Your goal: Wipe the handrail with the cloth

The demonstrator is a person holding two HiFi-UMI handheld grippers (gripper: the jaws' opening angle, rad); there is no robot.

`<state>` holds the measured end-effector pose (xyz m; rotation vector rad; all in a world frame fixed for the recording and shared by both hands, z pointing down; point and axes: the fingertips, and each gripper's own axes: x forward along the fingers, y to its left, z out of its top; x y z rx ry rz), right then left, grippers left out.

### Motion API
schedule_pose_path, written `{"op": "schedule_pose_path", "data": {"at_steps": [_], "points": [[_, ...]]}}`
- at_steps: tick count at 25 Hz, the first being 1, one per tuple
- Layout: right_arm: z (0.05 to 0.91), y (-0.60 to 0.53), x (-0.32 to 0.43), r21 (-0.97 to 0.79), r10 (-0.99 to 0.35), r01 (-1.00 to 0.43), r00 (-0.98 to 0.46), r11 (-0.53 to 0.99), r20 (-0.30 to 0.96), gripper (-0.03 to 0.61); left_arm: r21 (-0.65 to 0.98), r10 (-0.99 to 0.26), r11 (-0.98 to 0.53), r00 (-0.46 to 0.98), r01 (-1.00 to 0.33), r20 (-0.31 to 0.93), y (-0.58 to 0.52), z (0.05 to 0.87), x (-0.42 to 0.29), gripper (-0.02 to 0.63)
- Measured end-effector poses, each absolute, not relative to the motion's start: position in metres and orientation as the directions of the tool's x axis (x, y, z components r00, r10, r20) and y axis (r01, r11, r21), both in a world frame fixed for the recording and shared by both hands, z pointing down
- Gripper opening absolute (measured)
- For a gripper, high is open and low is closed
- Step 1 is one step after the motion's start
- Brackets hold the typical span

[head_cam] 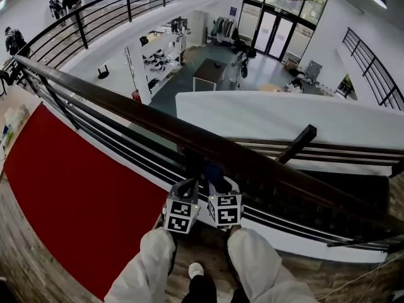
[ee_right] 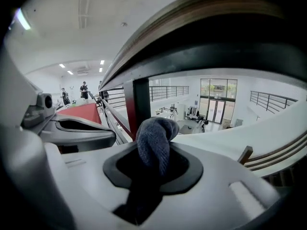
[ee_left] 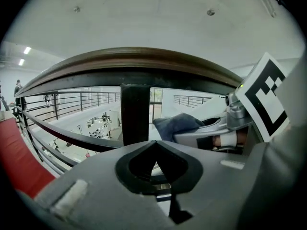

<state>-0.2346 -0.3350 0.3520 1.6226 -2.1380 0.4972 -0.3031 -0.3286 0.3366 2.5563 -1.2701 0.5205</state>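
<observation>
The dark wooden handrail point(head_cam: 126, 108) runs from upper left to lower right, on black posts. Both grippers sit side by side just below it, near a post point(ee_left: 135, 114). My right gripper point(head_cam: 219, 185) is shut on a blue-grey cloth point(ee_right: 153, 140), which bunches up out of its jaws toward the rail's underside point(ee_right: 216, 30). From the head view the cloth point(head_cam: 213, 171) shows as a dark blue lump under the rail. My left gripper point(head_cam: 188, 187) is shut with nothing in it. In the left gripper view the rail point(ee_left: 144, 61) arches overhead and the cloth point(ee_left: 180, 123) shows at the right.
Thin black lower rails point(head_cam: 113, 134) run under the handrail. Beyond it is a drop to a lower floor with shelves point(head_cam: 154, 59). A red carpet point(head_cam: 69, 194) lies at the left. The person's white trouser legs point(head_cam: 148, 264) stand close to the railing.
</observation>
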Motion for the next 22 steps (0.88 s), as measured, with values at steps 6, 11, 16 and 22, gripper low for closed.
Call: {"op": "schedule_pose_path", "data": {"at_steps": [6, 11, 16, 22], "points": [[0.372, -0.378, -0.254, 0.026, -0.783, -0.935, -0.28, 0.353, 0.555, 0.094, 0.061, -0.723, -0.585, 0.555, -0.808, 0.412, -0.348, 0.345, -0.314, 0.002], [0.368, -0.369, -0.252, 0.03, -0.808, -0.942, -0.27, 0.335, 0.524, 0.094, 0.081, -0.728, -0.568, 0.546, -0.819, 0.415, -0.342, 0.353, -0.309, 0.002], [0.367, -0.37, -0.262, 0.031, -0.8, -0.944, -0.26, 0.328, 0.542, 0.094, 0.075, -0.719, -0.581, 0.554, -0.811, 0.42, -0.342, 0.354, -0.307, 0.002], [0.364, -0.357, -0.252, 0.043, -0.792, -0.939, -0.263, 0.342, 0.551, 0.097, 0.069, -0.718, -0.585, 0.555, -0.808, 0.42, -0.33, 0.355, -0.292, 0.002]]}}
